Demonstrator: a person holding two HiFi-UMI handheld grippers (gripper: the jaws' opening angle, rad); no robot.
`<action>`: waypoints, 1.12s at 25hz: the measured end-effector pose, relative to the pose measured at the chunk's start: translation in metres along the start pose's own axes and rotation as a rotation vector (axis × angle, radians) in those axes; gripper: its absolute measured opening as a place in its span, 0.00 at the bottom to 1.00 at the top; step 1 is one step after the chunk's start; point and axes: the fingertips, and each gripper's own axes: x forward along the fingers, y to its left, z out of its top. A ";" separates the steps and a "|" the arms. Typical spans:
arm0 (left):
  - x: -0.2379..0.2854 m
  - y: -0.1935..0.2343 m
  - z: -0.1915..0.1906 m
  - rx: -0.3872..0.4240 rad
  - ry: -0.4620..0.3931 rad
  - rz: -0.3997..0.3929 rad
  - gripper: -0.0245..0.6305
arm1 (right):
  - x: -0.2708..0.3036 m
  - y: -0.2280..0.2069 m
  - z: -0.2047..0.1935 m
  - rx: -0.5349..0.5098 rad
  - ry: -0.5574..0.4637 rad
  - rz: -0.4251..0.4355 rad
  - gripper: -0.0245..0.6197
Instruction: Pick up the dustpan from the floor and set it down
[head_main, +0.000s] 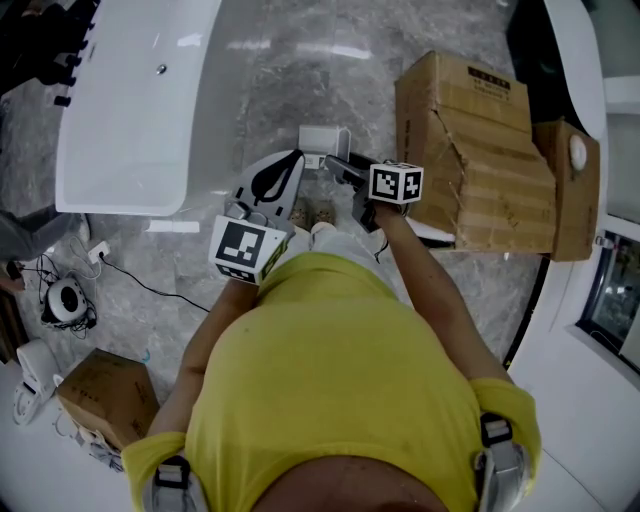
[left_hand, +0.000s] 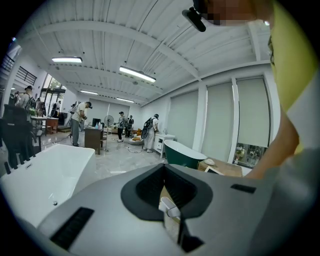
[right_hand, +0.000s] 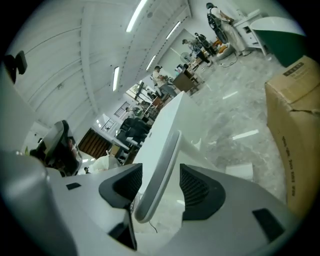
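Observation:
The white dustpan (head_main: 322, 142) stands on the grey marble floor just ahead of my shoes. Its long white handle (right_hand: 162, 155) runs up between the jaws of my right gripper (right_hand: 161, 170), which stands open with a gap on either side of the handle; the dark pads do not press on it. In the head view the right gripper (head_main: 340, 166) reaches down to the dustpan from the right. My left gripper (head_main: 285, 170) hangs just left of it, jaws drawn together to a point and empty. In its own view the left gripper (left_hand: 167, 175) shows only a narrow slit between the pads.
A white bathtub (head_main: 130, 100) fills the upper left. Large cardboard boxes (head_main: 480, 150) stand close on the right, and a small box (head_main: 105, 395) lies at lower left beside cables (head_main: 65, 298). People work at desks far across the room (left_hand: 80, 122).

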 end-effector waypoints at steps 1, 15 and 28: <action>0.000 0.000 0.000 -0.001 0.001 0.002 0.04 | -0.004 -0.002 0.002 0.024 -0.011 -0.027 0.44; -0.002 -0.003 0.062 0.102 -0.145 0.033 0.04 | -0.139 0.130 0.118 -0.572 -0.515 -0.407 0.06; -0.013 -0.020 0.145 0.234 -0.267 0.134 0.04 | -0.222 0.215 0.165 -0.830 -0.802 -0.515 0.05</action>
